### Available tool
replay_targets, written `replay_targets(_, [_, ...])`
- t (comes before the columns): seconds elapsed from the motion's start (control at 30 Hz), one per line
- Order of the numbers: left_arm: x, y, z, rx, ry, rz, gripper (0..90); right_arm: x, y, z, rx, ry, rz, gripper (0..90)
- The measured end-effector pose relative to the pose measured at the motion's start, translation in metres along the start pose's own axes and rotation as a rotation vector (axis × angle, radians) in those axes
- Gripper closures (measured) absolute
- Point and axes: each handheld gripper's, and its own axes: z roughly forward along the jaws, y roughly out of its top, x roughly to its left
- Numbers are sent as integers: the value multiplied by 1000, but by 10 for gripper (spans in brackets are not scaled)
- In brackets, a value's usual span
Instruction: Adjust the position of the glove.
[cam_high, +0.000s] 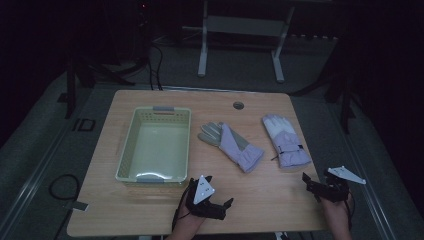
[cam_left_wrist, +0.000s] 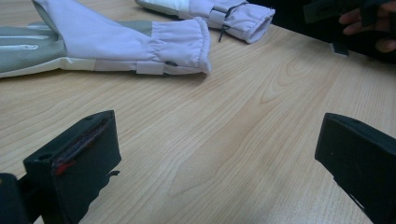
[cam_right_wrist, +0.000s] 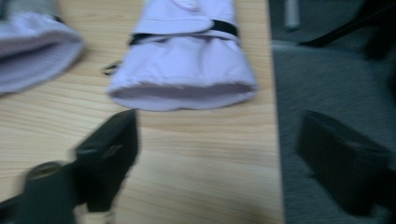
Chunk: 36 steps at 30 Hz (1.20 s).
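1. A pale green plastic basket (cam_high: 156, 146) is seen on the left half of the wooden table (cam_high: 250, 195); its walls are perforated in a lattice, its corners rounded, a grey handle set at each short end. Nothing is seen inside it: the smooth floor is bare and catches a faint sheen.
2. Two padded lilac gloves are laid out to the right of the basket. The left glove (cam_high: 231, 145) is placed palm up, with a grey, smoother-looking palm and a gathered fabric cuff pointing toward the near edge.
3. The right glove (cam_high: 285, 140) is laid back up near the table's right side, paler over the fingers, with a dark strap across the wrist. The gloves are kept apart, not touching.
4. The left gripper (cam_high: 224, 207) is held low at the near edge, in front of the basket's right corner. In the left gripper view its black, blocky jaws are spread wide over bare wood grain, nothing between them; the left glove's cuff (cam_left_wrist: 180, 49) is seen beyond.
5. The right gripper (cam_high: 311, 184) is held at the near right corner. In the blurred right gripper view its jaws are parted wide and empty, the right glove's open cuff (cam_right_wrist: 184, 88) just beyond them.
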Motion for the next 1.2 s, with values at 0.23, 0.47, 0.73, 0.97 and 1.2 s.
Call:
replay_targets(0.23, [-1, 0, 0, 1, 0, 9, 2, -4, 27, 4, 14, 109, 54, 138])
replay_targets(0.47, [0, 0, 0, 0, -4, 7, 2, 11, 52, 6, -18, 175, -31, 171])
replay_targets(0.73, [-1, 0, 0, 0, -3, 10, 2, 33, 71, 25, -5, 281, -113, 228])
replay_targets(0.97, [-1, 0, 0, 0, -7, 13, 2, 53, 82, 47, 13, 379, -187, 293])
replay_targets(1.2, [-2, 0, 0, 1, -10, 15, 2, 71, 94, 63, 27, 447, -242, 312])
